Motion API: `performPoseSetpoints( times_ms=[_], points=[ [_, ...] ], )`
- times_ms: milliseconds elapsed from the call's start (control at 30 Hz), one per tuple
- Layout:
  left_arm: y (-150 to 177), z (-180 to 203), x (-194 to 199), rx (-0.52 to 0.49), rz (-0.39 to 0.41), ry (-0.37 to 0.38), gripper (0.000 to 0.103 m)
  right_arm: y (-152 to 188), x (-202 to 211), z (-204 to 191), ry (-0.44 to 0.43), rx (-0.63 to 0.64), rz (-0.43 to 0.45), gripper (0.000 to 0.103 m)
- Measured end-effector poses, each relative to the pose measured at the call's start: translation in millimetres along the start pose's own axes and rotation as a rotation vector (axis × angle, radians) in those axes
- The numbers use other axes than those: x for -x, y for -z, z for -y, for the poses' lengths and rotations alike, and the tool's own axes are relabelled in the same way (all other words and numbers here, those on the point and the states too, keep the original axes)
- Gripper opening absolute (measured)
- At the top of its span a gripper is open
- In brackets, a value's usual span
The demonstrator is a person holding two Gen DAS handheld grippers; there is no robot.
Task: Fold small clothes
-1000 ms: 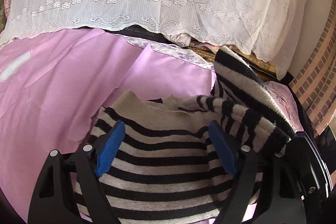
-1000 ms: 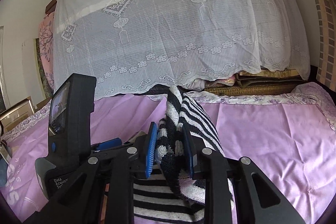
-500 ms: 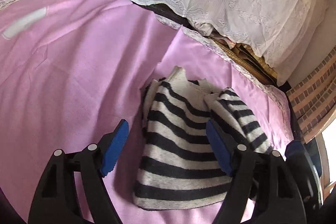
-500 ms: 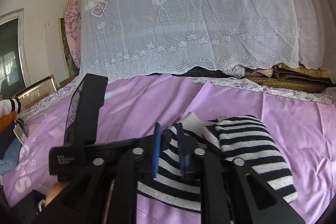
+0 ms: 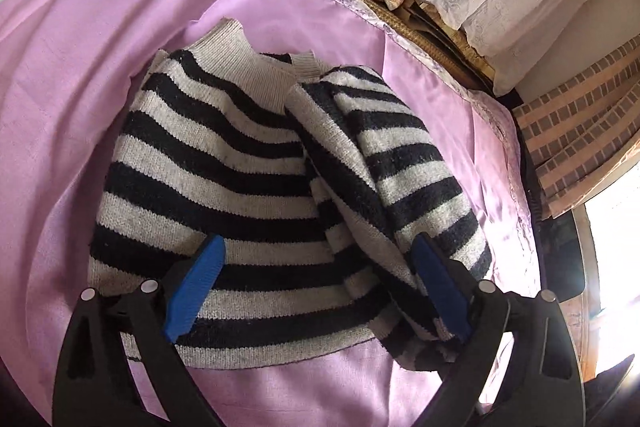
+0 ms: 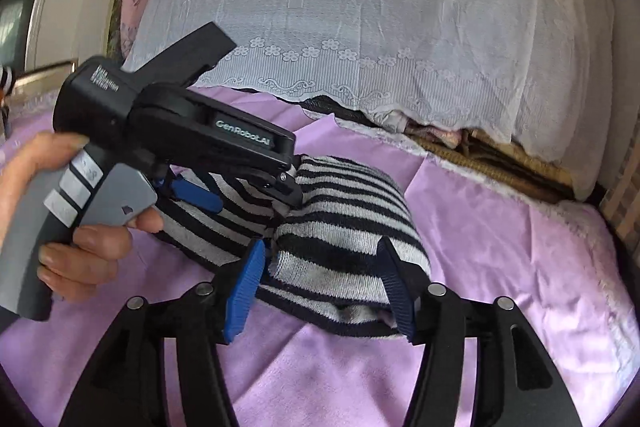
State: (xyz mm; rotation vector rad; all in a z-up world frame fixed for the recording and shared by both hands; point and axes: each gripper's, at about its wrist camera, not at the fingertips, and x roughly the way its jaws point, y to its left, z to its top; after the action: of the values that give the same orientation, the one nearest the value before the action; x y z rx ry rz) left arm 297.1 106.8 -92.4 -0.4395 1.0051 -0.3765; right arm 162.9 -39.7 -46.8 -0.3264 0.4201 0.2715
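Striped sweater (image 5: 224, 163) lying folded on the pink bedsheet (image 5: 60, 115), near its far edge.
Left gripper (image 5: 320, 291) and right gripper (image 6: 320, 287) are both just opening, jaws straddling the knit unclamped.

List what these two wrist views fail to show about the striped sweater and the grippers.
- Striped sweater, left wrist view: near hem partly behind the left gripper.
- Its left side, right wrist view: hidden by the left gripper's body and hand.
- Right gripper: whether the pads touch the folded sleeve is unclear.
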Motion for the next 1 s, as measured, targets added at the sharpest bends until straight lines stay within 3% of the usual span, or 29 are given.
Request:
performPoseSetpoints(
  times_ms=[67, 167, 267, 400, 433, 467, 500, 533, 633, 800, 833, 900, 1000],
  points=[
    [-1.2, -3.7, 2.3, 0.012, -0.010, 0.019, 0.092, 1.3, 8.0, -13.8, 0.056, 0.122, 0.056, 0.071],
    [-4.6, -14.7, 5.9, 0.052, -0.035, 0.074, 0.092, 8.5, 19.1, -24.3, 0.074, 0.229, 0.105, 0.075],
    [-5.1, -17.2, 9.4, 0.078, -0.048, 0.099, 0.092, 20.6, 11.5, -34.2, 0.144, 0.370, 0.102, 0.075],
    [-0.8, -1.3, 3.8, 0.022, -0.083, 0.072, 0.092, 26.1, -10.7, -35.7, 0.201, 0.448, 0.083, 0.074],
    [0.2, 0.3, 3.3, 0.021, -0.082, 0.065, 0.092, 26.5, -13.8, -38.0, 0.212, 0.468, 0.083, 0.070],
    [0.4, -0.4, 3.7, 0.029, -0.078, 0.067, 0.094, 26.9, -15.1, -39.4, 0.224, 0.482, 0.095, 0.048],
    [-0.6, -1.3, 2.8, 0.043, -0.079, 0.082, 0.096, 26.0, -17.3, -40.0, 0.219, 0.480, 0.085, 0.033],
    [-2.5, -2.8, 0.9, 0.064, -0.086, 0.109, 0.096, 24.0, -20.0, -38.3, 0.194, 0.449, 0.055, 0.025],
    [-10.2, -2.7, -9.2, 0.129, -0.114, 0.170, 0.096, 15.2, -16.1, -29.3, 0.166, 0.353, 0.068, 0.021],
    [-33.7, 13.8, -18.7, 0.114, -0.113, 0.266, 0.095, -11.4, -9.8, 0.3, 0.079, 0.123, 0.069, 0.020],
    [-37.9, 18.5, -19.6, 0.093, -0.118, 0.292, 0.093, -15.9, -10.0, 2.7, 0.058, 0.092, 0.072, 0.020],
    [-44.5, 27.1, -16.0, 0.055, -0.111, 0.306, 0.062, -23.8, -10.0, -1.5, 0.041, 0.068, 0.088, 0.020],
    [-51.9, 33.3, 9.0, -0.040, -0.022, 0.264, 0.046, -34.7, -11.9, -14.1, 0.020, 0.048, 0.117, 0.019]
  ],
)
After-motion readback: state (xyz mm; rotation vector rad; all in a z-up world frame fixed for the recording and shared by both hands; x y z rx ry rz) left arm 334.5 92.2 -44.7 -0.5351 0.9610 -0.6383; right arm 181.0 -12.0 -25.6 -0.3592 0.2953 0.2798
